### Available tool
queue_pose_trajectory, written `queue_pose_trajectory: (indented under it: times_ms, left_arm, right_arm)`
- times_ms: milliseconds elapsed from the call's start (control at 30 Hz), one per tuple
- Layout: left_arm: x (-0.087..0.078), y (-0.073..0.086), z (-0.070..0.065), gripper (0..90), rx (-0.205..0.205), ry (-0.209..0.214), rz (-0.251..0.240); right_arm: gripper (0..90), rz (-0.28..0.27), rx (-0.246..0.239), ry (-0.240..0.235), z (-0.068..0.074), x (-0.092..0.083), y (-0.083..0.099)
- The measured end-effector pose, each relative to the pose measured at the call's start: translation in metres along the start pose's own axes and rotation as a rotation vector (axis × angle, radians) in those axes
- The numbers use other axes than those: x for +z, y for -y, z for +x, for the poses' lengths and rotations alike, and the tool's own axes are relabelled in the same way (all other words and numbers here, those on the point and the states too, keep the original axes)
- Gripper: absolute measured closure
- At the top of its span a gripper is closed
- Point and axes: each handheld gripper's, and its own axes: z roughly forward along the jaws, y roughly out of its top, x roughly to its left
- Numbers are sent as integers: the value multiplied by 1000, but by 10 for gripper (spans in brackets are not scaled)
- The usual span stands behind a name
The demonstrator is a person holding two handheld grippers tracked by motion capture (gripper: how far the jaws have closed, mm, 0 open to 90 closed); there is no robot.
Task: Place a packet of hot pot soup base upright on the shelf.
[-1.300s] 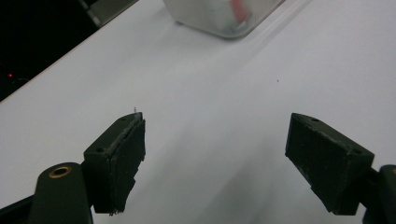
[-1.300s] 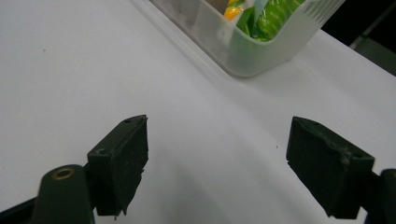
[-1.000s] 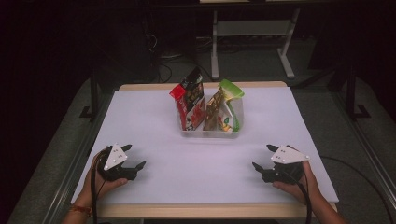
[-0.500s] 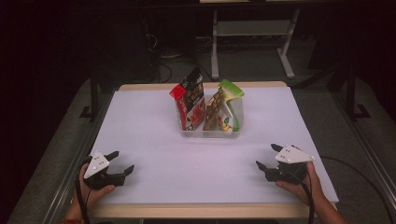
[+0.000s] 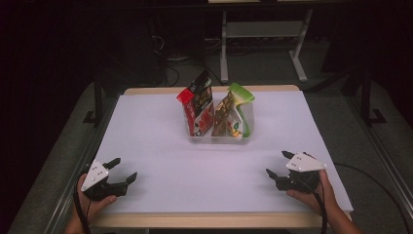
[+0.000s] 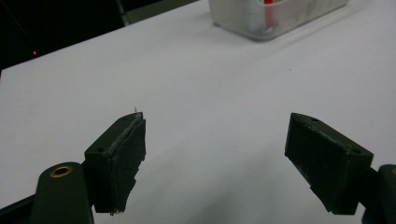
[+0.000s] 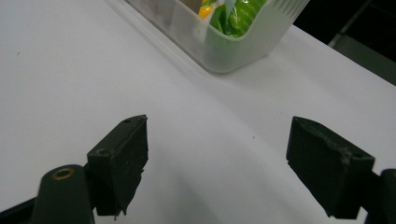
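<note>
Dark floor and the legs of a metal stand (image 5: pixel 263 34) lay beyond the far edge of the white counter (image 5: pixel 146 126), which took up the middle of the high view. Near the far middle of the counter stood a clear plastic tub (image 5: pixel 220 139) with several snack packets upright in it: a red and black packet (image 5: pixel 198 105) on the left, a brown one (image 5: pixel 224 114) in the middle, and a green packet (image 5: pixel 239 105) on the right, its top leaning over the rim.

At the near left corner a person's hand held the left hand-held gripper (image 5: pixel 122 170), its jaws apart and pointing right and slightly toward the far side. It closed on nothing. In the left gripper view (image 6: pixel 215 158) the two black jaws stood well apart over bare white surface, with the tub (image 6: pixel 275 21) far ahead toward the upper right.

At the near right, another hand held the right hand-held gripper (image 5: pixel 278 165), with a grey three-cornered plate on top and a cable trailing off the near edge. Its jaws were also spread and empty, pointing left. In the right gripper view (image 7: pixel 217 156) the jaws stood wide apart above the counter, and the tub (image 7: pixel 233 46) showed ahead with the green packet (image 7: pixel 238 11) inside its near corner.

Both grippers sat well apart from the tub and from each other, one near each near corner of the counter.
</note>
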Motion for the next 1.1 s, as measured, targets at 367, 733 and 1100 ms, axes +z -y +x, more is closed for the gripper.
queue_pose_trajectory:
  times_ms: [367,733,1100]
  left_arm:
    - [4,-2,-4,197,23,5,10]
    - [5,-2,-4,197,33,5,18]
    - [10,-3,-7,196,56,10,38]
  right_arm:
    - [201,6,6,2,-2,1,3]
    - [201,5,3,0,-2,1,3]
    - [202,11,7,-5,-1,1,4]
